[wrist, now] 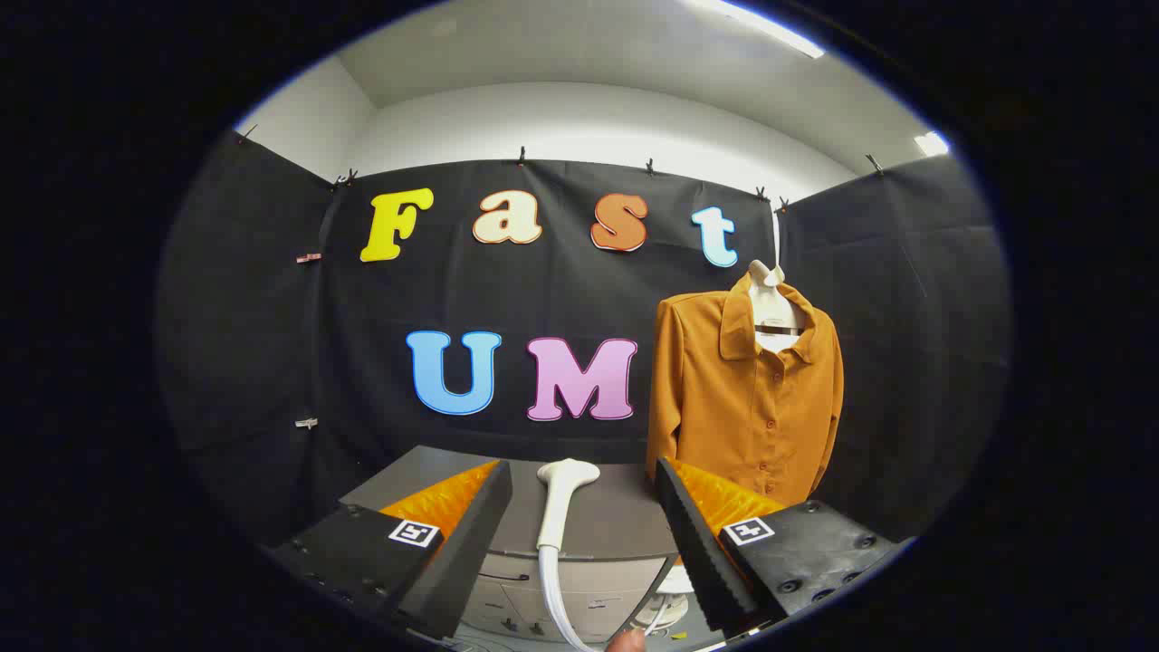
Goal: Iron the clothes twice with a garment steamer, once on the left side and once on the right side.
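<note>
An orange-brown button-up shirt (747,398) hangs on a white hanger (771,312) against the booth's black wall, beyond my right finger. A white garment steamer head (563,500) lies on a grey cabinet top (616,516), its ribbed white hose (554,602) dropping down over the front edge. My gripper (584,534) is open, its fingers standing wide apart on either side of the steamer handle without touching it. The steamer sits just ahead of and between the fingers.
The grey cabinet (579,593) has drawers below its top. A round white object (675,605) sits low by the right finger, partly hidden. Black cloth walls close the booth on three sides.
</note>
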Demonstrator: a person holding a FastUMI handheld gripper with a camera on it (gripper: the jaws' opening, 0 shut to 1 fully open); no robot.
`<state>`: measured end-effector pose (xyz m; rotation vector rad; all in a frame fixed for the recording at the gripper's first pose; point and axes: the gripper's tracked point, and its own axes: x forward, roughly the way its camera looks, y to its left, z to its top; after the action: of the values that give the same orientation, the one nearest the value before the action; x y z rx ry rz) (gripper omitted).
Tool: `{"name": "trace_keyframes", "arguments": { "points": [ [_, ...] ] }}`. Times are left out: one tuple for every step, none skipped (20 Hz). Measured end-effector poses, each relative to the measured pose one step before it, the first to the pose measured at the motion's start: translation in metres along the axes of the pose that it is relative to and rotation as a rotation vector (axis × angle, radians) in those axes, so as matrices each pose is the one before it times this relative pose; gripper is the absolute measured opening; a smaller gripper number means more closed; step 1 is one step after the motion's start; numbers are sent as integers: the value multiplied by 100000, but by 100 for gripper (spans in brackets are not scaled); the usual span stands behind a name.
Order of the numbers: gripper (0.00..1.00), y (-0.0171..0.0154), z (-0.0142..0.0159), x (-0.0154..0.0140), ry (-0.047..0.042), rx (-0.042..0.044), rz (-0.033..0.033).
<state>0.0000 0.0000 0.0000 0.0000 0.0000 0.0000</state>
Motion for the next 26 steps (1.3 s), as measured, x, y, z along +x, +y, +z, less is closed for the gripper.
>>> {"name": "trace_keyframes", "arguments": {
  "points": [
    [98, 254, 108, 113, -246, -400, -305],
    [97, -146, 47, 7, -41, -572, -652],
    [98, -137, 45, -91, -296, -36, -180],
    [97, 85, 137, -27, -82, 125, 186],
    [98, 172, 15, -62, 288, -213, -36],
    [98, -9, -27, 18, 110, -586, 89],
    [98, 23, 30, -34, -128, -528, -90],
    [98, 95, -61, -103, 305, -19, 229],
    [98, 438, -230, -206, 415, 768, 2174],
    [98, 407, -99, -258, 153, 834, 1390],
    [98, 10, 12, -132, -101, -130, 216],
    [97, -61, -35, -128, 172, -719, -339],
    [97, -15, -123, -168, 145, -580, -112],
    [98, 197, -62, -178, 312, -162, 477],
    [98, 108, -121, -119, 126, 26, 617],
    [97, -175, -36, -123, 97, 10, -157],
    [98, -76, 26, -81, -6, -38, -181],
    [98, 33, -118, -208, 148, 177, -78],
    [98, 94, -29, -163, 18, 175, 294],
    [97, 35, -80, -54, 110, 93, 358],
    [98, 95, -69, -21, 222, -190, 312],
    [98, -172, -69, -95, 253, -234, -224],
    [98, 70, -15, -151, 167, -22, 283],
    [98, 120, -106, 11, 406, 174, 205],
    [98, 112, -200, -24, 858, 305, 342],
    [98, -74, -362, 177, 1086, 587, -41]
  ]
}}
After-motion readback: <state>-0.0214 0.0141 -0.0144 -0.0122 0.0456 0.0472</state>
